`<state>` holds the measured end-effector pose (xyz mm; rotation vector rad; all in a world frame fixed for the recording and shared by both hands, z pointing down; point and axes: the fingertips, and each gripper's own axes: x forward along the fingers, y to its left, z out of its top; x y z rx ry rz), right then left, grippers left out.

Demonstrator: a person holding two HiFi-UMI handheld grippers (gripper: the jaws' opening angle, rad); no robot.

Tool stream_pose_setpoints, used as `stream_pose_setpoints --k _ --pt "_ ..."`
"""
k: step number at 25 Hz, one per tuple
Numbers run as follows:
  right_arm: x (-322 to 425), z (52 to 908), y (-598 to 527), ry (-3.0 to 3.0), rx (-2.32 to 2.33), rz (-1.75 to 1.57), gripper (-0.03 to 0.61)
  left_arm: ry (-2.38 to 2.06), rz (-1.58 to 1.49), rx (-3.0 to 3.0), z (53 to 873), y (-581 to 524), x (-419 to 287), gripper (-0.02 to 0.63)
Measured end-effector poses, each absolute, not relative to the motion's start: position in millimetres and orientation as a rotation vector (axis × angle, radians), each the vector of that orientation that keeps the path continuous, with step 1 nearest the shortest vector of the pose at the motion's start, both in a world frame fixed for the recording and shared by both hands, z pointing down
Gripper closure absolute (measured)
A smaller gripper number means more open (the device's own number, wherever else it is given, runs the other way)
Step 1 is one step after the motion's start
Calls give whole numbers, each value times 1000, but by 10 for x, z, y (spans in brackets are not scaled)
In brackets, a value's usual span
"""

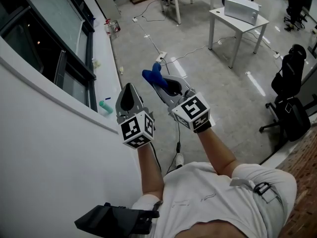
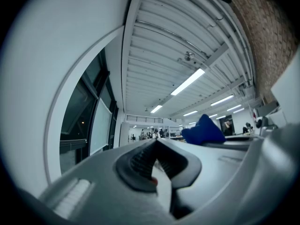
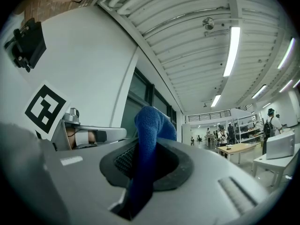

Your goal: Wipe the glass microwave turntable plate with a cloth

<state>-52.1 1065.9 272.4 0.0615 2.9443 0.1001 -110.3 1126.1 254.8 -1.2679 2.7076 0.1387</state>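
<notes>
Clamping a blue cloth (image 3: 149,121) of nubby, towel-like weave, the right gripper (image 3: 140,161) presses its ribbed black pads (image 3: 124,160) on the fabric; a rounded fold stands above the smooth grey jaws and the lower end runs out of sight between them. The left gripper (image 2: 156,159) has its ribbed pads meeting at the tips, nothing held. Both are held up beside a plain white wall (image 1: 49,157), marker cubes (image 1: 137,129) hiding the hands that hold them.
</notes>
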Motion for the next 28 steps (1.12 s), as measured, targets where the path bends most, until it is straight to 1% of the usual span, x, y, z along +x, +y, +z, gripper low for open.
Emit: stream_pose_setpoints --k 3,10,20,28 --pt "-590 2751 10569 2960 14 87 523 2713 150 -1272 2584 11249 -1238 611" --pt "-545 2829 9859 2941 -224 7 523 2725 187 -1275 2686 11227 -1553 611" --pt "-1023 2904 10101 2973 -203 108 523 2671 192 -1396 2743 10949 -1829 611" --pt "-1189 2960 10087 2988 -254 68 523 2649 211 -1477 2831 10860 -1889 611"
